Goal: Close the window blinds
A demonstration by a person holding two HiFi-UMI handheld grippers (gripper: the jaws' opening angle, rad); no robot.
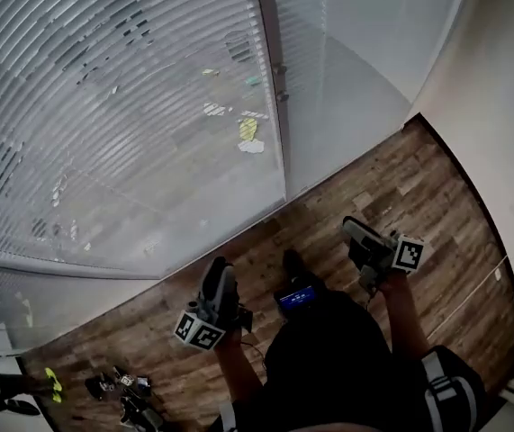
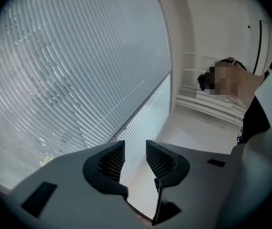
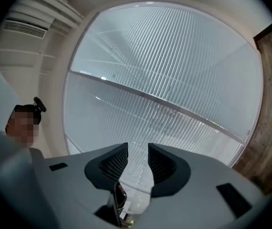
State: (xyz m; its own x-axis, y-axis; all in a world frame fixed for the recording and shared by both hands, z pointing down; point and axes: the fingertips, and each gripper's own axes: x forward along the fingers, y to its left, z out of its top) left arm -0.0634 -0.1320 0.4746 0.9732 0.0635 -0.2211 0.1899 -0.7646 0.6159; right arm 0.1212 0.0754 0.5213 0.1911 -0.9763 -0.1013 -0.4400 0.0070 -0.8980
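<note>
Blinds (image 1: pixel 121 106) hang ahead of both parted, empty jaws, slats crosswise; left gripper (image 1: pixel 220 284) and right gripper (image 1: pixel 362 238) well short of them

Head view: high up, facing steeply down over the person (image 1: pixel 347 367) to the wooden floor (image 1: pixel 419 196). Window blinds (image 1: pixel 121 106) upper left, left gripper (image 1: pixel 218 273) and right gripper (image 1: pixel 357 234) low in frame. Left gripper view: mounted behind its jaws, tilted upward, blinds close on the left, person at right edge. Right gripper view: same mount, faces the blinds squarely, floor strip at right edge. All three share the blinds; head and right gripper views share the floor.
</note>
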